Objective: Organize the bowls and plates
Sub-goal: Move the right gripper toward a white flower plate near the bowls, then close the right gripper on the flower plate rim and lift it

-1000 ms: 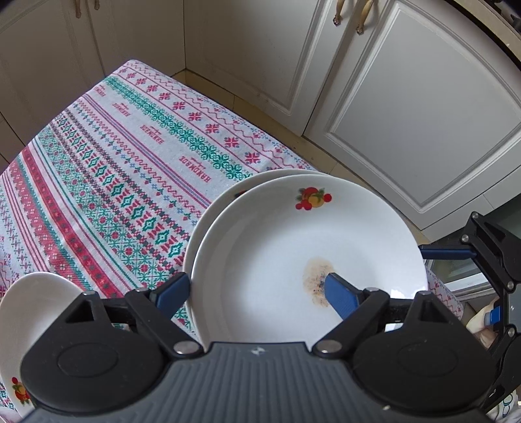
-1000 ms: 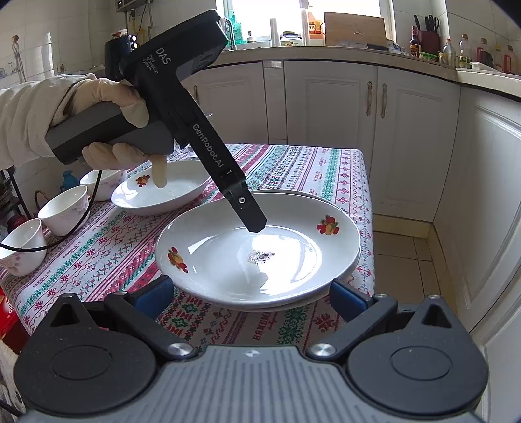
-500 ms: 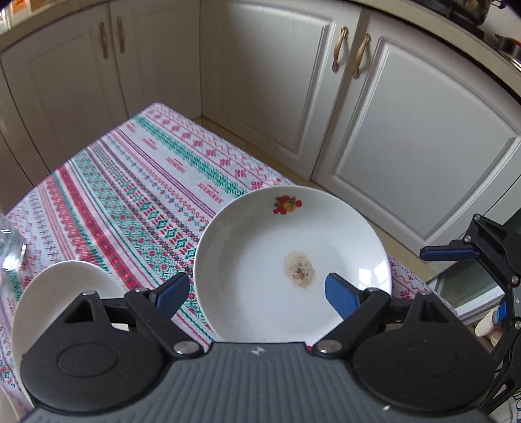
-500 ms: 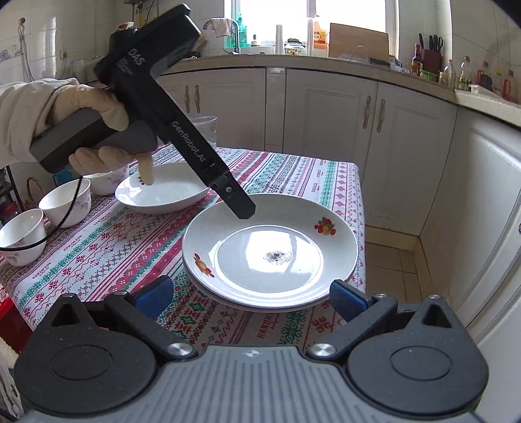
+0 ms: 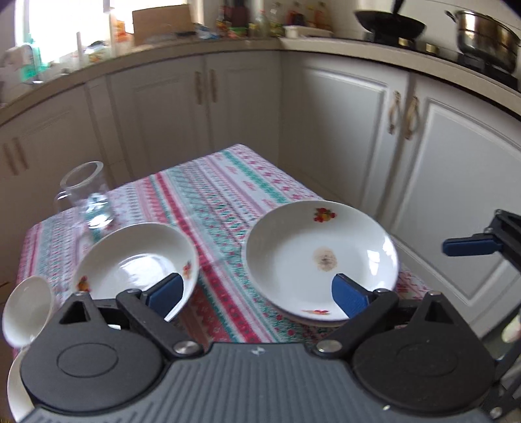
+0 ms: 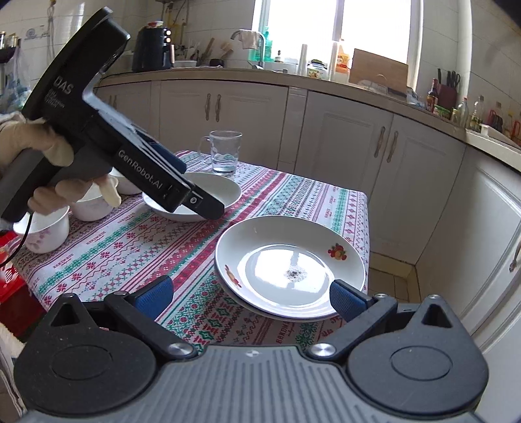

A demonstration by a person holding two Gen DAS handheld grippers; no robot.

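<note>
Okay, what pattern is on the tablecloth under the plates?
The tablecloth has red, green and white embroidered-style stripes, clearest in the right wrist view.

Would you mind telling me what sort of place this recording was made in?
Most likely a home kitchen: white cabinets under a cluttered counter, a pan and steel pot on a stove, and a small table with a patterned cloth bearing plates and bowls.

bench [image 6: 123,247] under a patterned cloth [image 5: 208,195]
carrying stacked plates [image 6: 289,266], a deep plate [image 5: 136,257], small bowls [image 6: 45,227] and a glass mug [image 6: 225,151].
</note>
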